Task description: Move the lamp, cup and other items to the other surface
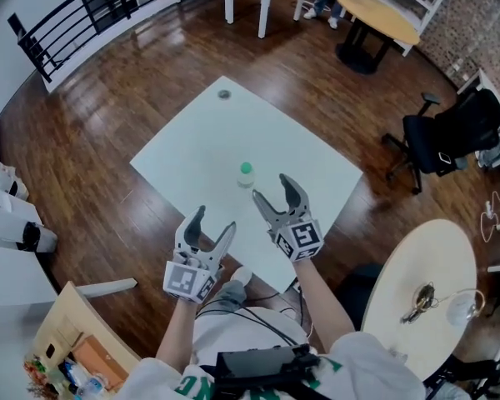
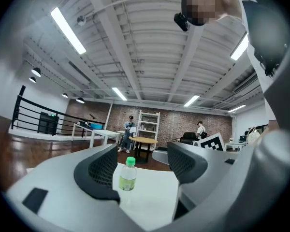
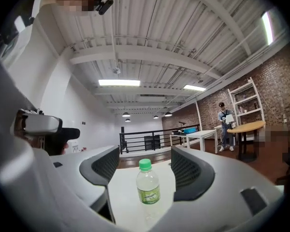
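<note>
While 1 green-capped bottle (image 1: 246,173) is stood upright on the white table (image 1: 200,148), the left gripper (image 1: 214,219) and right gripper (image 1: 272,187) are held short of it with jaws spread.

The scene is viewed from three places. From the head, the white table (image 1: 192,157) is looked down on steeply from well above, and the left gripper (image 1: 215,219) and the right gripper (image 1: 273,188) are seen at the lower middle of that picture. The left gripper view is taken low and level along its own jaws, across the table top toward a brick wall (image 2: 183,122) and a white shelf (image 2: 148,124); much of the ceiling is taken in above. The right gripper view is likewise set low and level, but is turned toward a black railing (image 3: 150,141). A green-capped bottle (image 1: 246,172) standing on the table is shared by all three views and is seen nearest in the right gripper view.
</note>
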Available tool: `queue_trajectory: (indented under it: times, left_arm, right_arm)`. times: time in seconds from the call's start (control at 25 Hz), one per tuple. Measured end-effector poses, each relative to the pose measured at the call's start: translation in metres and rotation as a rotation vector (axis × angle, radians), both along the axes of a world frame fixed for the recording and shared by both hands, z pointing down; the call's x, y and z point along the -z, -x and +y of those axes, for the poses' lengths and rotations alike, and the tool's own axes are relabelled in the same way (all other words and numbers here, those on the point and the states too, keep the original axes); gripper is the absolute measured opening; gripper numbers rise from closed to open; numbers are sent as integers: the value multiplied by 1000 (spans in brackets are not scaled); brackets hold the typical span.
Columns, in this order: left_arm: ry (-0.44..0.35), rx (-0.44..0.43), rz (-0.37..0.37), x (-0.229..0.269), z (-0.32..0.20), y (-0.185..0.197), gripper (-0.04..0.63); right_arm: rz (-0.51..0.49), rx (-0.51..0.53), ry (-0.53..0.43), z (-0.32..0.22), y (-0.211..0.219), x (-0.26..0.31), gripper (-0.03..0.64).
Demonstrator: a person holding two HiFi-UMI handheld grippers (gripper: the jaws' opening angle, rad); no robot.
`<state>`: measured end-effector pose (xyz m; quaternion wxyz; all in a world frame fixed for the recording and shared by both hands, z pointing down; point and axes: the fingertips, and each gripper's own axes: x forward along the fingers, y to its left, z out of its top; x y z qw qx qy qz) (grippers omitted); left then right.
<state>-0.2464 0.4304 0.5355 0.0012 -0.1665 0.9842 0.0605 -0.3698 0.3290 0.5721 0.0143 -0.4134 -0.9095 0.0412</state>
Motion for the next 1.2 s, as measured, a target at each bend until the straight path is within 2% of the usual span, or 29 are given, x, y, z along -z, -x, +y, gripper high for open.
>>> queue_trajectory:
  times: [0.12,0.36,0.52,0.68,0.92,1.08,1.2]
  left_arm:
    - [9,-63,-18,13,-36,-2,308]
    - [-11,-250,-36,28,-96,-5,308]
    - [-17,-375,-51,45,-150,-8,308]
    - [-13,-500,-73,59,-216,-10,308]
    - [-9,-669,-85,69,-304,-44,308]
    - [1,-776,-83,67,-346,-69,308]
    - [4,-838,-69,66,-367,-84,308]
  right_arm:
    - [-42,-47,27,-44,-21,29,360]
    - [-96,-244,55,-129,-75,74,359]
    - [-122,-404,40,-200,-112,95,358]
    - [-134,-606,23,-286,-152,106,351]
    - [-105,-871,46,-385,-235,109,325]
    - [-94,-989,41,-425,-282,96,324]
    - [-75,-1041,50,-439,-308,94,324]
